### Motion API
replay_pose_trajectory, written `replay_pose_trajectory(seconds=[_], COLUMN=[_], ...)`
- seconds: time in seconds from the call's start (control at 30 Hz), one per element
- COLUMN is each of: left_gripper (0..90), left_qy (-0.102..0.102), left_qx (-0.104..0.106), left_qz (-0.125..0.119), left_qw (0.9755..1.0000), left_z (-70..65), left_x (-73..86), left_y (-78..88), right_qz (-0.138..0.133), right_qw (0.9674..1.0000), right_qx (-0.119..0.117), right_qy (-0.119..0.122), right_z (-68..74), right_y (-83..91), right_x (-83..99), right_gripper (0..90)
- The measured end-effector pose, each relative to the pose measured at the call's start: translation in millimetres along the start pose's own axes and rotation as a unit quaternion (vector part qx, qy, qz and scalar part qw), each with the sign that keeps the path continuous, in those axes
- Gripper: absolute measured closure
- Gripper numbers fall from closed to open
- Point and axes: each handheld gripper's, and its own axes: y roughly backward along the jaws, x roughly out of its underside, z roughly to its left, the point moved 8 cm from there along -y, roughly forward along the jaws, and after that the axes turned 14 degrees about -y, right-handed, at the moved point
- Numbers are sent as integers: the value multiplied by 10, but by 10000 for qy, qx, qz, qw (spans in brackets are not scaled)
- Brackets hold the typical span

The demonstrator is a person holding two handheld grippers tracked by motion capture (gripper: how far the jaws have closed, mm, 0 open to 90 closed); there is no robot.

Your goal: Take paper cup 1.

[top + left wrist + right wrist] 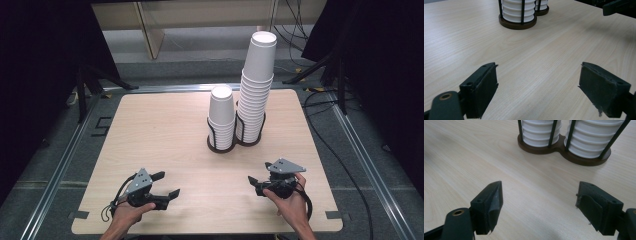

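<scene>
Two stacks of white paper cups stand in a dark double wire holder (223,146) at the middle back of the wooden table (165,130). The short stack (221,117) is on the left, the tall stack (256,85) on the right. My left gripper (169,183) rests near the front left edge, held by a hand, open with nothing between its jaws (537,82). My right gripper (260,172) is at the front right, also open and empty (539,202). Both point toward the holder (560,148), well short of it.
Bare light wood lies between the grippers and the holder base (517,25). A jaw of the right gripper (616,7) shows at the top right of the left gripper view. Black stands and cables (345,165) flank the table on the floor.
</scene>
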Motion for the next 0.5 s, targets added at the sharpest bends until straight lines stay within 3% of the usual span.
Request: replay_pose_trajectory(seconds=[0.07, 0.3, 0.4, 0.5], left_gripper=[145, 145, 145, 145], left_qy=[16, 39, 58, 56], left_qx=[-31, -35, -43, -51], left_qz=[-36, -53, -65, -67], left_qw=[10000, 10000, 10000, 9999], left_z=[5, 10, 10, 14], left_x=[-3, -4, -5, -6], left_y=[-4, -2, -3, -4], right_qz=[48, -76, -38, -167], right_qw=[9999, 9999, 9997, 9995], right_qx=[-79, -62, -124, -251], right_qy=[-124, -54, -209, -114], right_z=[24, 19, 49, 66], right_y=[4, -5, -7, -27], right_x=[8, -19, -13, -53], right_gripper=[222, 217, 215, 214])
